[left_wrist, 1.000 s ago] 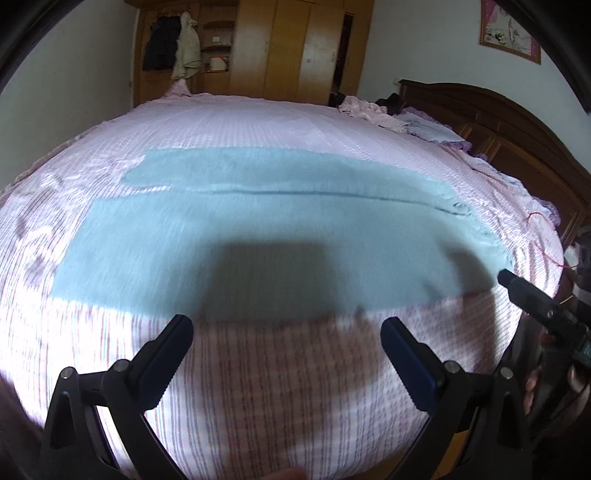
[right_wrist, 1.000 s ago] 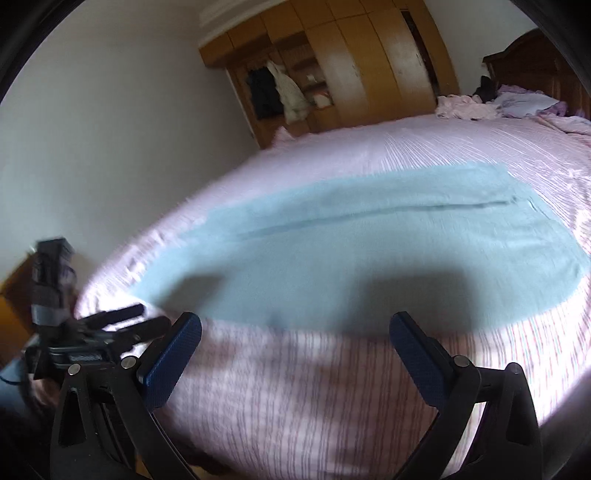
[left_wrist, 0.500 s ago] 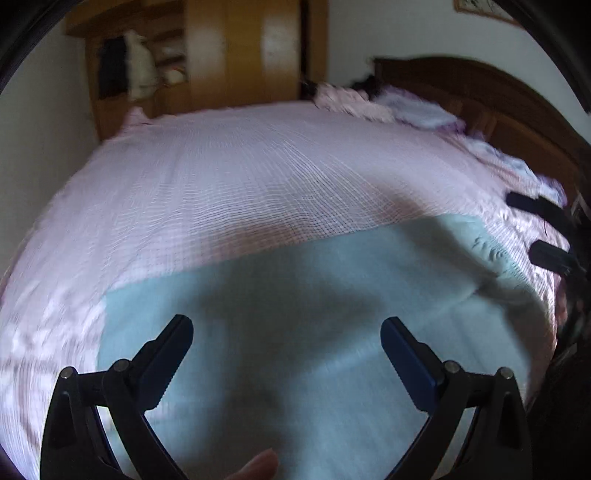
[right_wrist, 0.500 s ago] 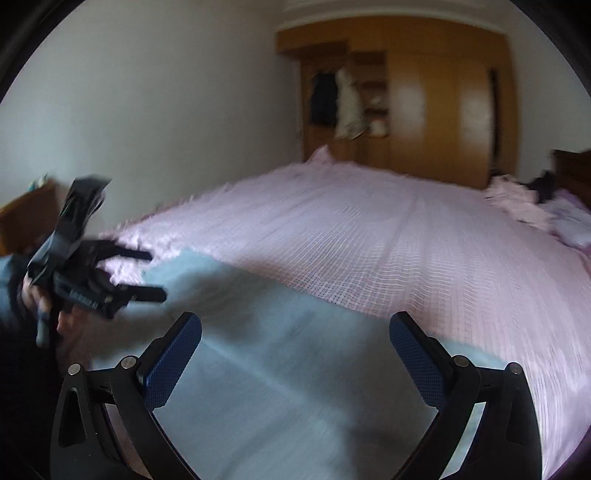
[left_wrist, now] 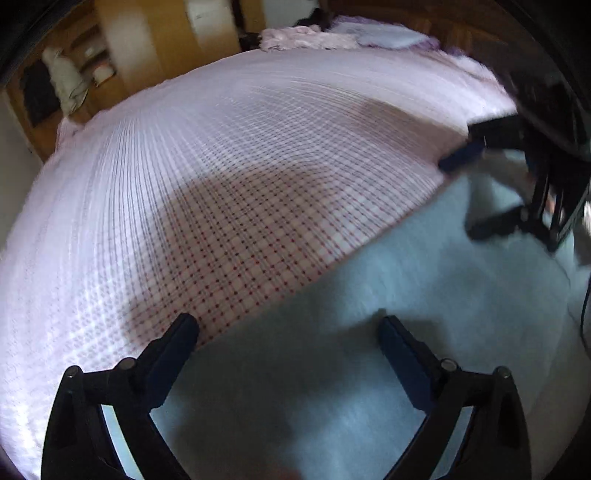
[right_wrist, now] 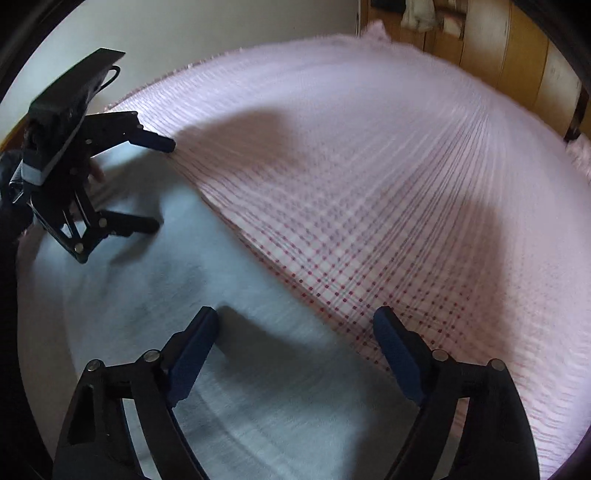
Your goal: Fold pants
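Observation:
Light blue pants (left_wrist: 424,295) lie flat on the pink checked bed sheet (left_wrist: 221,184); they also show in the right wrist view (right_wrist: 147,314). My left gripper (left_wrist: 288,332) is open and empty, low over the far edge of the pants. My right gripper (right_wrist: 295,325) is open and empty, low over the same edge further along. The right gripper shows in the left wrist view (left_wrist: 465,195), and the left gripper shows in the right wrist view (right_wrist: 162,184), both with fingers spread over the cloth.
A wooden wardrobe (left_wrist: 155,40) stands beyond the bed's far side. A pile of pink and lilac bedding (left_wrist: 332,35) lies by the dark wooden headboard (left_wrist: 480,37). A white wall (right_wrist: 221,29) lies behind the bed's foot.
Both grippers have moved forward across the pants and dropped low over their far edge. Both stay open.

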A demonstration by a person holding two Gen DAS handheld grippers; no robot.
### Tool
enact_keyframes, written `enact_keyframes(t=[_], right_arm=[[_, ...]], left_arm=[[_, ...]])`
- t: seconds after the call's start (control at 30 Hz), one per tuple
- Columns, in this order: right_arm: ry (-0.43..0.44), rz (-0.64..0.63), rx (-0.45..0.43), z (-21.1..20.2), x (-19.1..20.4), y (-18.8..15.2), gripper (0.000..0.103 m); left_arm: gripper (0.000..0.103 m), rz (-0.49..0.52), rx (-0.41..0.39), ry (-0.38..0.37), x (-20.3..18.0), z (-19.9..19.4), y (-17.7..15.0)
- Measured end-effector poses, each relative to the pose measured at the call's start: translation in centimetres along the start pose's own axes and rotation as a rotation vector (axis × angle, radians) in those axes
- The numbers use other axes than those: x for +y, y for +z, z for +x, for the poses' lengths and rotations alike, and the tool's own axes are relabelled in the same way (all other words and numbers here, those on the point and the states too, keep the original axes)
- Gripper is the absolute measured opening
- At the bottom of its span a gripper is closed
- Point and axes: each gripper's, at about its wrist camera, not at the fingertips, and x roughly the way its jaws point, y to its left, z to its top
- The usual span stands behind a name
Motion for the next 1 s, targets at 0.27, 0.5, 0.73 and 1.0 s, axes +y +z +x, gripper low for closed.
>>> enact_keyframes(t=[0.27, 0.5, 0.73, 1.0], right_arm=[[-0.012, 0.002, -0.040, -1.4, 0.4, 1.9, 0.005], [-0.121, -0.045, -0.125, -5.5, 4.0, 0.4, 0.001], [-0.296, -0.125, -0.159, -8.0, 9.9, -2.7, 0.000], [-0.439, -0.157, -0.226, -10.4, 16.2, -6.6, 0.000]], left_arm=[[0.008, -0.033, 0.010, -0.135, -0.5, -1.3, -0.4], [0.005, -0.064, -0.067, -0.123, -0.4, -5.9, -2.9], [0.005, -0.122, -0.157, -0.076, -3.1, -11.6, -6.0], [0.005, -0.201, -0.218, -0.002, -6.6, -15.6, -11.9]])
